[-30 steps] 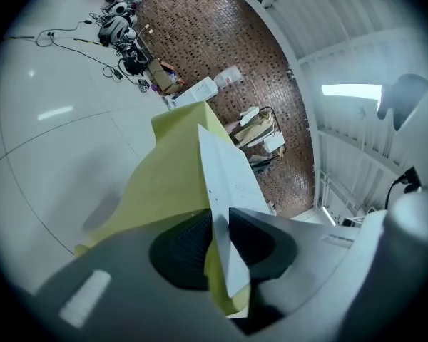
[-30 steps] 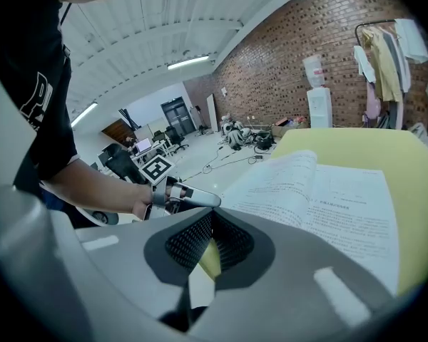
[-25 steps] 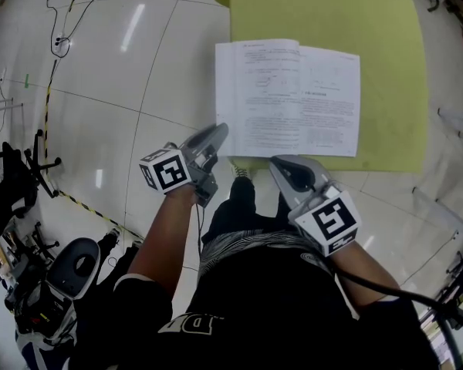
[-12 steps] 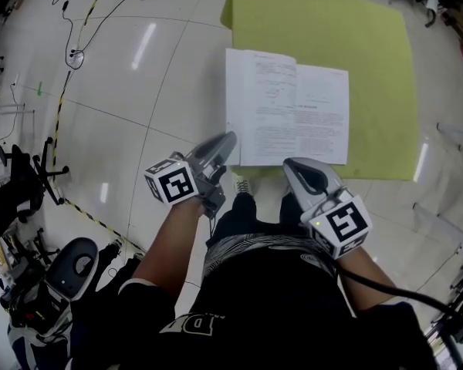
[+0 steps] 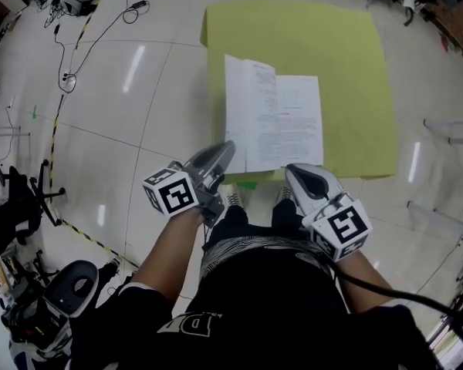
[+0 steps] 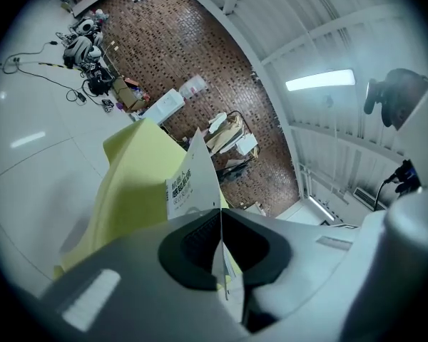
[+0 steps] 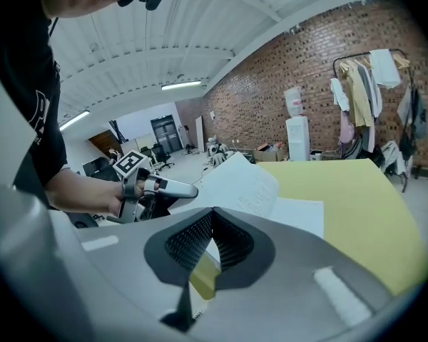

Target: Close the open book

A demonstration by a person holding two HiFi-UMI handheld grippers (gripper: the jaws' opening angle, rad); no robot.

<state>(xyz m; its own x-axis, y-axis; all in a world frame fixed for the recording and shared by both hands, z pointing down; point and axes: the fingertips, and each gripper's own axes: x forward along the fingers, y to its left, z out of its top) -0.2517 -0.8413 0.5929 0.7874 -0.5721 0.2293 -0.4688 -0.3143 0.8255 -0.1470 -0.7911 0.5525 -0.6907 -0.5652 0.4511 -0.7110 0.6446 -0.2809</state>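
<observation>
I'm starting the fold: my left gripper [image 5: 227, 147] is clamped on the near left leaf of the book [image 5: 272, 118], which lies open on the yellow mat [image 5: 347, 68]. Next, I judge, that leaf must swing over onto the right page. My right gripper [image 5: 293, 173] has its jaws together at the mat's near edge, and I can't tell whether the yellow low between them is pinched or only seen through.

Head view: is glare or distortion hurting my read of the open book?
Head view: light streaks glare on the glossy white tiled floor, not on the open white paper book. Left gripper view: strong fisheye, dark corners, ceiling strip light blown out.
</observation>
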